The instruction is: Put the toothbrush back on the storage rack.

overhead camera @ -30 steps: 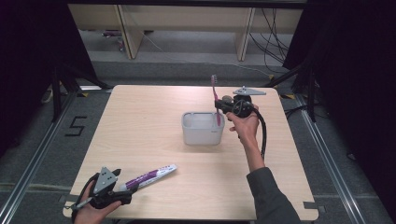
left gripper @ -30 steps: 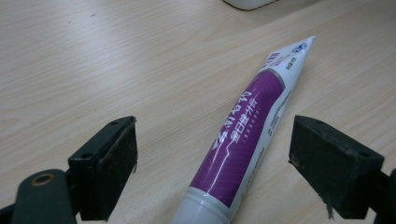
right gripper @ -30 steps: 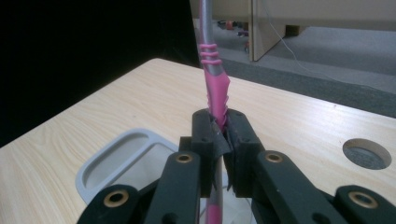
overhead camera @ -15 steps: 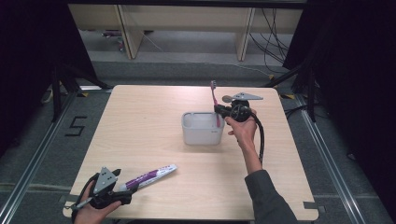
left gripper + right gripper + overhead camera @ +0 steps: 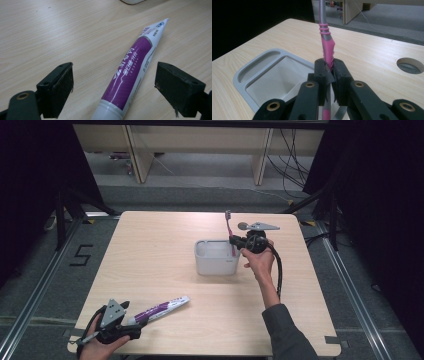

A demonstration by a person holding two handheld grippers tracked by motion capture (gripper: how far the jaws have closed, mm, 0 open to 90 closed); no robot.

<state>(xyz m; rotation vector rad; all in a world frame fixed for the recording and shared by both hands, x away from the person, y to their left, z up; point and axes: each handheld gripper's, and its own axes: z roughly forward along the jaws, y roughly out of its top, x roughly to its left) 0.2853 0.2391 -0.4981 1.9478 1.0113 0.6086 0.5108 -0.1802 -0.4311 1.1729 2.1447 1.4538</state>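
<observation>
Bearing every item under inspection, the surface [image 5: 160, 265] is a pale wood-grain top, and it keeps the work within reach of both hands. A round cut-out [image 5: 410, 65] shows in it in the right gripper view.

The grey holder [image 5: 216, 257] stands near the middle of the surface, a squarish box with rounded corners, one large well and a narrow slot along one side. Its open top faces up, which judged from the layout suits it to receive long items standing on end.

The right hand-held gripper [image 5: 234, 240] sits at the holder's right edge, jaws clamped tight on the toothbrush [image 5: 230, 227]. It grips the pink handle low down and holds it close to upright, lower end just over or inside the large well; the likely purpose is to stand it in the holder. Whether the end touches the bottom cannot be told.

The left hand-held gripper [image 5: 134, 326] rests at the near left corner with jaws spread wide, one either side of the toothpaste tube [image 5: 132, 67] without touching it, apparently ready to take it.

The toothbrush has a grey neck with pink rings above a ribbed pink grip. The tube is purple and white, lying flat, crimped end pointing away.
</observation>
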